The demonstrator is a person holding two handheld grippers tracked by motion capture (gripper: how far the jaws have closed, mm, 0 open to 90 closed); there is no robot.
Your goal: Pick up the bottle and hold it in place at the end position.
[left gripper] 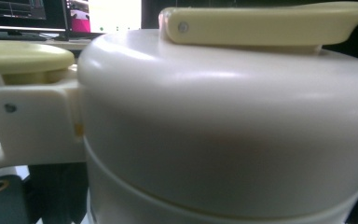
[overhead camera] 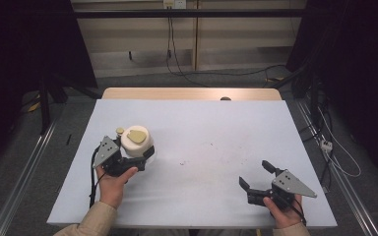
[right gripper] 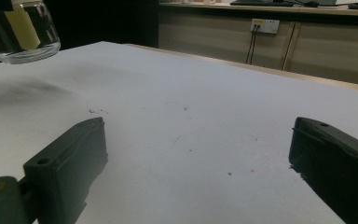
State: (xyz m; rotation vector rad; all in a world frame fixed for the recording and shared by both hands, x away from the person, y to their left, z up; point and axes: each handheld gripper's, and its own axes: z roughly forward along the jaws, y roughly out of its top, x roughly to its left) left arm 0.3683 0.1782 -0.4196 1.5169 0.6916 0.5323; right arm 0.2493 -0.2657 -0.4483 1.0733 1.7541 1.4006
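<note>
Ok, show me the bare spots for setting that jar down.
The white table is bare between the cream-lidded clear glass jar and the right gripper, also along the far edge. Crowded only near the left gripper.

- No word, brand, number or sign can be read on the cream lid or its pale yellow flap.
- The monitors behind it show coloured patches (too blurred to make out any letters).
- The white table bears scuff marks, no print.
</note>
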